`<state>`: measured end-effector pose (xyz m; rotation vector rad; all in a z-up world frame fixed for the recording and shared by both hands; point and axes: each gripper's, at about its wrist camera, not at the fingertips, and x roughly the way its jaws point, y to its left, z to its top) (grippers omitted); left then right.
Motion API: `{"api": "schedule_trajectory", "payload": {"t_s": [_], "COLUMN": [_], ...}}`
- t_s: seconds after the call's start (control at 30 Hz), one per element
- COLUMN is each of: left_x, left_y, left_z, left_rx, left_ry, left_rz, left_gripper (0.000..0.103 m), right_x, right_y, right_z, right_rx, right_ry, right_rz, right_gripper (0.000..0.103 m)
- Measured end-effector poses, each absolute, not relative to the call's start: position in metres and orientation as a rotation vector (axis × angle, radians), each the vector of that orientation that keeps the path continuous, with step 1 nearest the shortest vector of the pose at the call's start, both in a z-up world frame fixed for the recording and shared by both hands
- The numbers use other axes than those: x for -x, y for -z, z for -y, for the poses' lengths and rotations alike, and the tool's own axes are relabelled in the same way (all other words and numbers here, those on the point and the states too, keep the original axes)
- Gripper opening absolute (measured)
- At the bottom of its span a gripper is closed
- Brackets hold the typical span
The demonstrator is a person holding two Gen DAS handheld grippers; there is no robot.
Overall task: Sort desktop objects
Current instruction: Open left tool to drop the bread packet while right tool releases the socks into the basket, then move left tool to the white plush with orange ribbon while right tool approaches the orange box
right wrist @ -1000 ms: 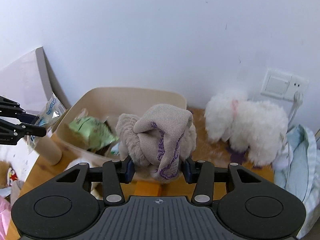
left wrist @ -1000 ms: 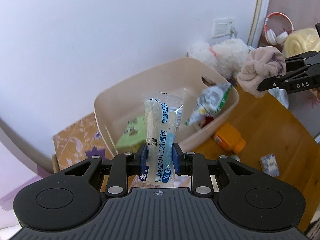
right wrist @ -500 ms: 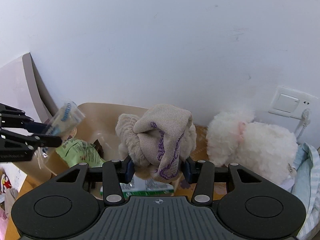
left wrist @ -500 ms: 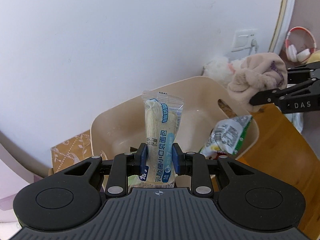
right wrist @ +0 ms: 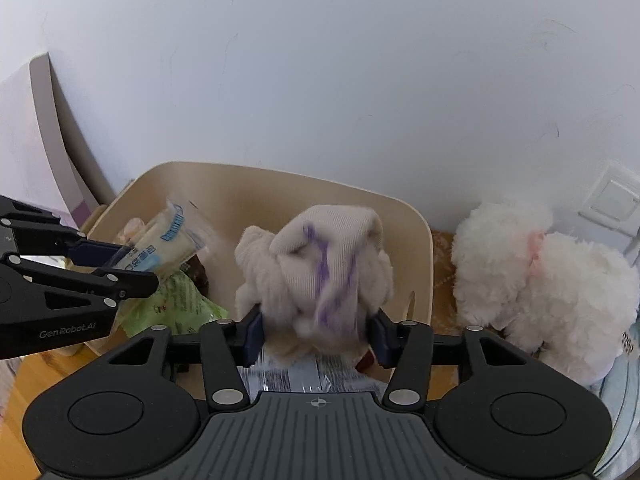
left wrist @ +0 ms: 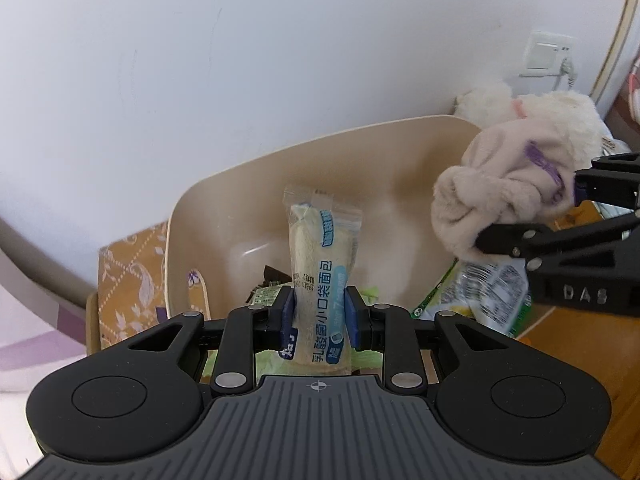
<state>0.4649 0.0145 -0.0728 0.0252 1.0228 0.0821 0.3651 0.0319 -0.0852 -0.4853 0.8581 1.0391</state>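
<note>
The left tool is gripping a wrapped bread roll between its blue pads, holding the packet upright above the open beige bin. The right tool is holding a bundled beige sock with purple markings over the right part of the same bin; its jaws are opening, and the sock is sitting between the pads, which are touching its sides. In the right wrist view the sock appears motion-blurred. The bin is standing on the wooden worktop against the white wall. Inside it a green snack packet is lying at the left, and a silver-and-green packet is leaning on the near right wall. A fluffy white plush toy is sitting on the worktop just right of the bin, near a wall switch. A patterned cardboard box is standing to the left of the bin
</note>
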Motion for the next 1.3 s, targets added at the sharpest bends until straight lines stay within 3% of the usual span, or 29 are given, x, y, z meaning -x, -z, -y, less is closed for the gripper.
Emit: {"api": "schedule_trajectory", "payload": {"t_s": [0.1,0.17,0.23,0.3,0.5,0.97,1.3], "left_x": [-0.466,-0.465,-0.464,-0.460,-0.449,-0.392,-0.363], "left_y": [0.076,0.075,0.073,0.068,0.059,0.045,0.078], "left_z": [-0.013,-0.012,-0.011,-0.010,-0.014,-0.026,-0.006], "left_rx": [0.000,0.014,0.013,-0.002,0.015,0.021,0.010], "left_ry": [-0.101,-0.112,-0.115,-0.140,-0.156,-0.134,-0.094], "left_rz": [-1.023,-1.014,-1.004,-0.974,-0.965,-0.915,-1.013], "left_gripper": [0.027,0.034,0.064,0.073,0.073,0.074,0.074], "right_x": [-0.363,-0.361,-0.358,-0.355,-0.348,-0.337,-0.321], "right_y": [0.086,0.085,0.084,0.083,0.078,0.091,0.125], "right_z": [-0.033,-0.033,-0.031,-0.026,0.003,0.074,0.080], "right_rx": [0.495,0.503,0.512,0.515,0.451,0.391,0.461], "right_ry": [-1.034,-1.030,-1.025,-1.028,-1.044,-1.064,-1.024], "right_rz": [-0.846,-0.837,-0.818,-0.800,-0.778,-0.822,-0.891], "right_gripper": [0.064,0.069,0.080,0.086,0.103,0.103,0.103]}}
